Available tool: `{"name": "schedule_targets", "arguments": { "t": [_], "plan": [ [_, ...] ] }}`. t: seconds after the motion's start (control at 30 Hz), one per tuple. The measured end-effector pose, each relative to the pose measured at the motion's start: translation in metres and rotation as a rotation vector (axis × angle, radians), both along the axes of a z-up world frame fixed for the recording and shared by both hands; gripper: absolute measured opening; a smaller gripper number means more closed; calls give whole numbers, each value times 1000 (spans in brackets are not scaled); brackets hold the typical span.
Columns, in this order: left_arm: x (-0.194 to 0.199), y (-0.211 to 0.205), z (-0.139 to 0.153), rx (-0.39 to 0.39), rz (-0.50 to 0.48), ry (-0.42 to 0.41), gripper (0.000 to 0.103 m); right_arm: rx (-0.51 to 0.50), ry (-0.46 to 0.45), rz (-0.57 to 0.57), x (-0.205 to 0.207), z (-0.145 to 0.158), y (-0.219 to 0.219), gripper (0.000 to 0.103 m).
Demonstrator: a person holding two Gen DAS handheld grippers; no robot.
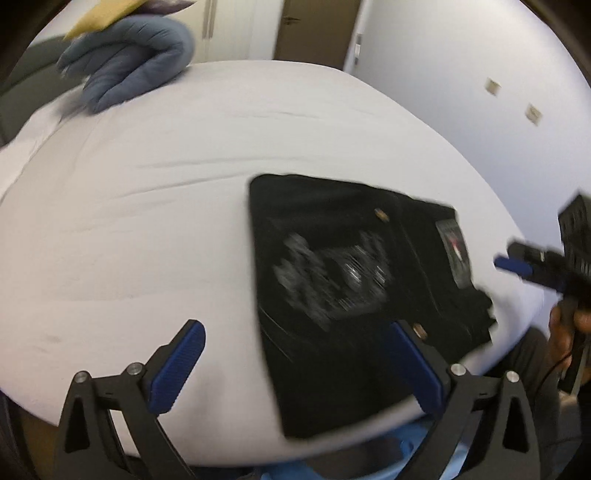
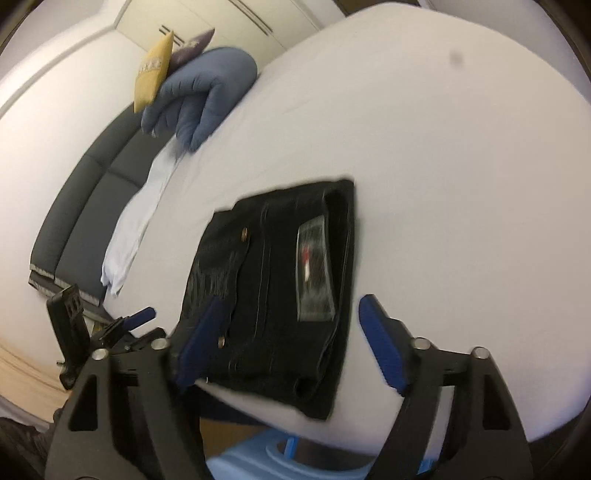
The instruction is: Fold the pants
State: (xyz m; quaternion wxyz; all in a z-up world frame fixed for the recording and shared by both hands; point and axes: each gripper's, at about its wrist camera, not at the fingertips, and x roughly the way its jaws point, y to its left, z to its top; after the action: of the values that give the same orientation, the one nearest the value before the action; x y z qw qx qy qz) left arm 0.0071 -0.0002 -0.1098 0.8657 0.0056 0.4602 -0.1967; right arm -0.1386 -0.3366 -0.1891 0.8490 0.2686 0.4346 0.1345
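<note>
Black pants [image 1: 325, 221] lie folded into a compact rectangle near the front edge of the white bed [image 1: 147, 221], with a label patch and brass rivets facing up. My left gripper [image 1: 295, 328] is open; one blue finger is over the bare sheet and the other over the pants' near edge. In the right wrist view the pants [image 2: 273, 258] lie just ahead of my right gripper [image 2: 291, 302], which is open with its jaws wide apart. One of its fingers overlaps the pants' left side and the other stands past their right edge. Nothing is gripped.
A folded blue quilt [image 1: 129, 59] and a yellow cushion [image 1: 107, 14] sit at the bed's far corner. A pale blue cloth [image 2: 136, 221] hangs over the bed's left edge beside a dark sofa [image 2: 85, 199]. A light blue stool [image 2: 258, 458] stands below the front edge.
</note>
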Motion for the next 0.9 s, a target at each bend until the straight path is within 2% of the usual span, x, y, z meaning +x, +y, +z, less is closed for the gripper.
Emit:
{"name": "schedule_targets", "arguments": {
  "t": [0.07, 0.1, 0.17, 0.3, 0.37, 0.4, 0.43, 0.47, 0.53, 0.6, 0.67, 0.73, 0.8, 0.9],
  "plan": [
    [29, 0, -11, -21, 10, 46, 101, -17, 57, -8, 17, -10, -4, 77],
    [44, 0, -21, -47, -2, 99, 101, 0, 94, -14, 28, -18, -7, 77],
    [66, -5, -33, -37, -2, 173, 101, 64, 134, -8, 42, -32, -9, 76],
    [87, -13, -52, -58, -51, 274, 100, 109, 180, 23, 66, -54, 2, 68],
    [93, -15, -59, -66, -55, 283, 100, 141, 194, 3, 77, -61, 1, 59],
    [96, -17, -58, -63, -55, 283, 100, 159, 208, -5, 81, -65, 1, 48],
    [97, -21, -57, -53, -64, 285, 94, 169, 228, -15, 86, -69, 1, 37],
    [97, -23, -56, -53, -76, 284, 76, 164, 236, -11, 89, -70, 3, 33],
    [97, -32, -52, -82, -107, 307, 53, 106, 224, 10, 92, -66, 11, 26],
    [95, -41, -47, -42, -103, 287, 45, 49, 206, 22, 92, -58, 19, 21],
    [92, -44, -40, -36, -94, 270, 30, -27, 165, 39, 90, -42, 30, 17],
    [90, -46, -26, -26, -100, 236, 21, -88, 116, 62, 88, -22, 39, 15],
    [93, -50, -16, -34, -94, 215, 20, -115, 59, 93, 89, 2, 48, 15],
    [103, -51, 17, -72, -88, 143, 20, -119, -17, 104, 99, 34, 47, 15]
  ]
}}
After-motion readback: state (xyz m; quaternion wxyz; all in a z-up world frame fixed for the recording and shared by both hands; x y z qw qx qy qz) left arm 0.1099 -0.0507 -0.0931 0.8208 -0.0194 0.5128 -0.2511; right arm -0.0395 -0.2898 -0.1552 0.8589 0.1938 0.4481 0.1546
